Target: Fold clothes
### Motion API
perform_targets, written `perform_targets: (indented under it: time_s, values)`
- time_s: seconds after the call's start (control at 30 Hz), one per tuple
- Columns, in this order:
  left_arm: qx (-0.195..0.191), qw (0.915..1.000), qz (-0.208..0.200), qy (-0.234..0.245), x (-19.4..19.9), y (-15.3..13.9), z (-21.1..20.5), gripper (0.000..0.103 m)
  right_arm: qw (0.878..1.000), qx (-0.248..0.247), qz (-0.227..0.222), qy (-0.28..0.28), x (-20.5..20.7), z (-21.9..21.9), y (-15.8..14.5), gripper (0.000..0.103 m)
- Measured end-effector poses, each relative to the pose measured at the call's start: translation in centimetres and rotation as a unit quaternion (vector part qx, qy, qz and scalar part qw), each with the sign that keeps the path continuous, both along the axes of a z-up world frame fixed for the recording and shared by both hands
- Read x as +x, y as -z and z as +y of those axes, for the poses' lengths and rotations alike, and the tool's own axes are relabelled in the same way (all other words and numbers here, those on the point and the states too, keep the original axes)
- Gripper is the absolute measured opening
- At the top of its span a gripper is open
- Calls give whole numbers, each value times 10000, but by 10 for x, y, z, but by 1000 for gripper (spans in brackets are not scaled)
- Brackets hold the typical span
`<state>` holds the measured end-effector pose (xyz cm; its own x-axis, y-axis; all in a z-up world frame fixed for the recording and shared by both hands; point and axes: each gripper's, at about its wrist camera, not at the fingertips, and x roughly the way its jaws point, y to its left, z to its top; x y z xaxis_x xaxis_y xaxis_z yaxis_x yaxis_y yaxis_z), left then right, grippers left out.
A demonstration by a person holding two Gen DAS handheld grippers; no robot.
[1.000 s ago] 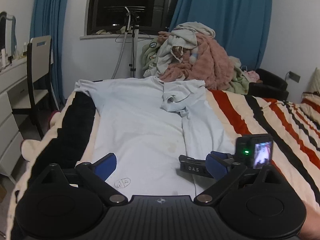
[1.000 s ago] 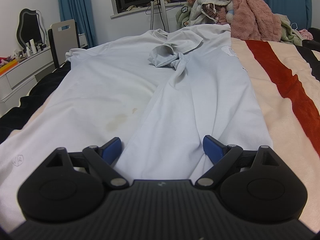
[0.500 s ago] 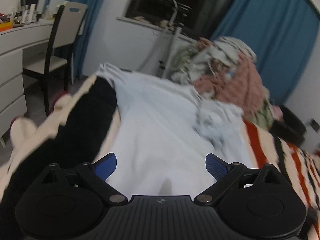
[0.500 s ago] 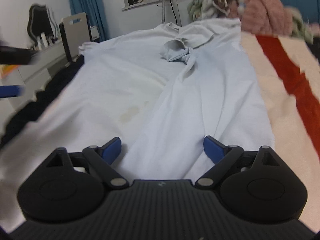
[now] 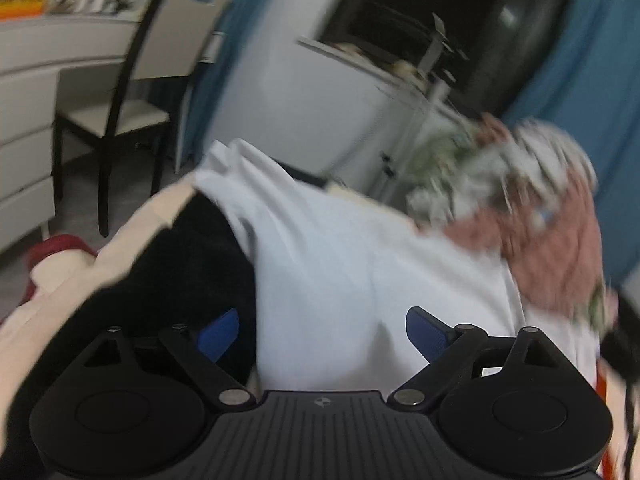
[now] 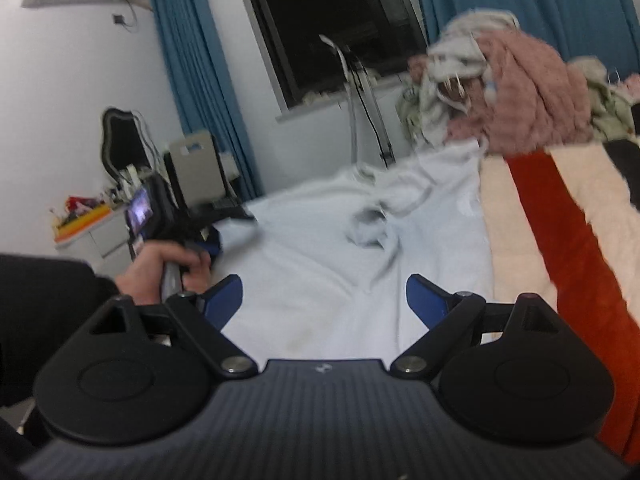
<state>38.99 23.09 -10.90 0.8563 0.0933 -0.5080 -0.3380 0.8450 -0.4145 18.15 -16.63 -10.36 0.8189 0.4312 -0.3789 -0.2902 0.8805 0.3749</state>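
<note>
A pale blue t-shirt [image 6: 320, 264] lies spread on the bed, its right sleeve [image 6: 376, 224] folded in over the body. It also shows, blurred, in the left wrist view [image 5: 360, 264]. My left gripper [image 5: 322, 330] is open and empty, over the shirt's left side near its edge. It also shows from the right wrist view [image 6: 208, 244], held in a hand at the shirt's left side. My right gripper [image 6: 324, 296] is open and empty, above the middle of the shirt.
A pile of clothes [image 6: 508, 92] sits at the far end of the striped bedspread [image 6: 560, 240]. A black garment [image 5: 192, 264] lies along the bed's left edge. A chair [image 5: 140, 92] and a white dresser [image 5: 24, 128] stand to the left.
Both grippers have moved forward and tilted up along the shirt. The left one swung left to the shirt's left edge. Both stayed open.
</note>
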Motion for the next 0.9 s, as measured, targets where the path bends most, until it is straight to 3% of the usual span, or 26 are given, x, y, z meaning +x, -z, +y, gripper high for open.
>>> perform_targets:
  time_s: [0.1,0.2,0.23,0.3,0.37,0.5,0.57,0.67,0.8,0.9]
  values:
    - [22,9995,-171,-261,28,2,10,78,9999,-160,29,53,14,-1,6,90]
    - [606,9974,168,-350,62,-4,2,34,9991,-370,52,221,25,-3,9,90]
    - [860,9950,361,-363,74,-6,-2,9,9985,-447,53,324,27,-4,7,90]
    - [1260,9907,457,-233,88,-15,-18,8,9974,-521,33,497,27,-9,4,90]
    - [1822,9828,296,18,91,-32,-48,7,9959,-619,35,653,26,-14,-1,90]
    - [3050,9488,231,790,88,-65,-141,7,9918,-732,11,1051,16,-33,-11,90]
    - [3394,9319,199,1262,83,-76,-194,7,9903,-696,9,1206,11,-44,-16,90]
    - [3665,9146,152,1701,76,-81,-270,7,9885,-572,61,1396,2,-61,-19,90]
    - [3443,9158,215,2059,75,-57,-360,8,9839,-363,8,1752,-9,-82,-17,90]
    - [3112,9213,594,2255,88,-22,-400,27,9836,-514,92,1728,-5,-87,-8,90]
